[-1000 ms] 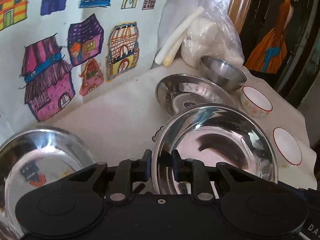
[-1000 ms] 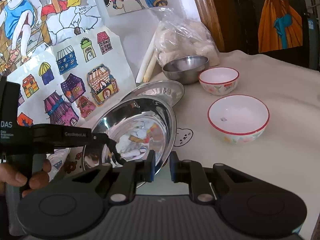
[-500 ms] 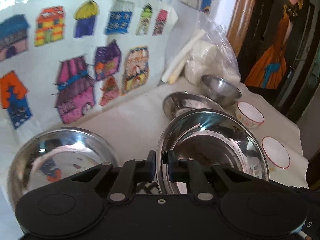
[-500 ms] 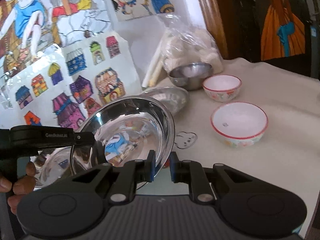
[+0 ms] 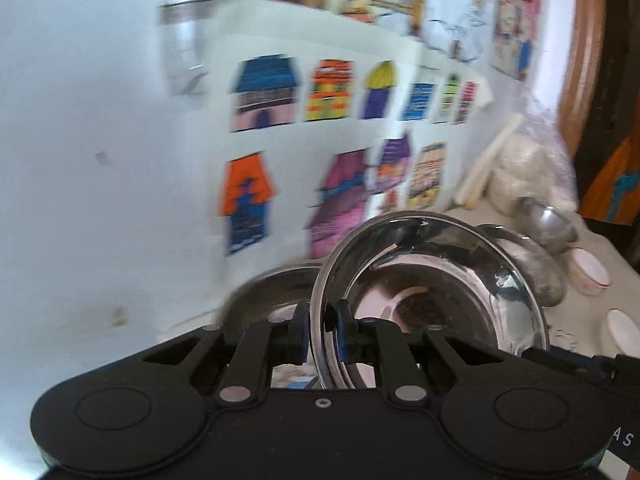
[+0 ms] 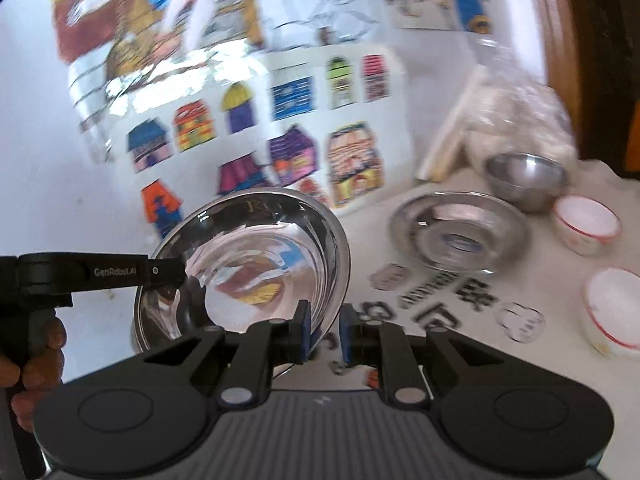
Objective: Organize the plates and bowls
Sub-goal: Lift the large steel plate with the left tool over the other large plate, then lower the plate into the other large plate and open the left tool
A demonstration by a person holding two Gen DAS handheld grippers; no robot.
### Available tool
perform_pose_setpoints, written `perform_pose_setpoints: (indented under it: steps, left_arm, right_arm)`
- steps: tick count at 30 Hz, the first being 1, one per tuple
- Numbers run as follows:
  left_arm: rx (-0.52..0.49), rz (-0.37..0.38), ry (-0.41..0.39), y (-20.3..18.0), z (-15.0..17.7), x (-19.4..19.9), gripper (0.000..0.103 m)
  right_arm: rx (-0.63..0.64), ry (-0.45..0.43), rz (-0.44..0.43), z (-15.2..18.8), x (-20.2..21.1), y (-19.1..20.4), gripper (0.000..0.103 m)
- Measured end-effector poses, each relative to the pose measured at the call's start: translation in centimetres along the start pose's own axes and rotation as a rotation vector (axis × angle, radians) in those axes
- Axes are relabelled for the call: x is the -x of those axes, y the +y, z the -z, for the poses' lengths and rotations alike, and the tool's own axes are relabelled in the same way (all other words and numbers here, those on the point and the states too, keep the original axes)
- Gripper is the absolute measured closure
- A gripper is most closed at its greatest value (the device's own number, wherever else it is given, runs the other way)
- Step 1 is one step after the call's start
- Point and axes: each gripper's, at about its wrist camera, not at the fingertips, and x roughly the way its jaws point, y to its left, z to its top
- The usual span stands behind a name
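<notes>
left gripper (image 5: 323, 334) pinching steel plate (image 5: 436, 292) rim, carrying it toward far-left plate (image 5: 272, 288) for stacking | right gripper (image 6: 323, 334) slightly parted, holding nothing

My left gripper (image 5: 323, 334) has its jaws closed on the rim of a steel plate (image 5: 436, 292), one blue pad on each side of the edge, so the plate stands tilted just ahead of them. From my right side I see that same gripper (image 6: 168, 278) reaching in level, my left hand (image 6: 30, 354) wrapped around its handle. My right gripper (image 6: 323, 334) has its jaws parted a little, the plate's near edge at the left pad, nothing pinched.
</notes>
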Motion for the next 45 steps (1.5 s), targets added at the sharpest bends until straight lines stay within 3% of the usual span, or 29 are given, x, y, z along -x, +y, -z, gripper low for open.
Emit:
perform_pose_setpoints:
  steps: [11, 18, 40, 43, 45]
  left_arm:
    - [0.017, -0.076, 0.027, 3.4, 0.6, -1.4, 0.088]
    - [0.031, -0.087, 0.064, 4.6, 1.0, -2.0, 0.088]
    - [-0.037, -0.129, 0.061, 3.4, 1.0, -2.7, 0.084]
    - [-0.032, -0.141, 0.056, 3.4, 1.0, -2.7, 0.077]
    - [-0.025, -0.135, 0.054, 3.5, 0.9, -2.6, 0.07]
  right_arm:
    - [0.11, 0.046, 0.017, -1.1, -3.7, 4.2, 0.086]
    - [0.136, 0.084, 0.017, -1.5, -5.3, 4.9, 0.086]
    - [0.171, 0.108, 0.031, -1.1, -6.2, 5.2, 0.083]
    - [0.178, 0.081, 0.034, -1.1, -5.9, 5.2, 0.079]
    - [0.17, 0.069, 0.027, -1.2, -5.6, 5.0, 0.07]
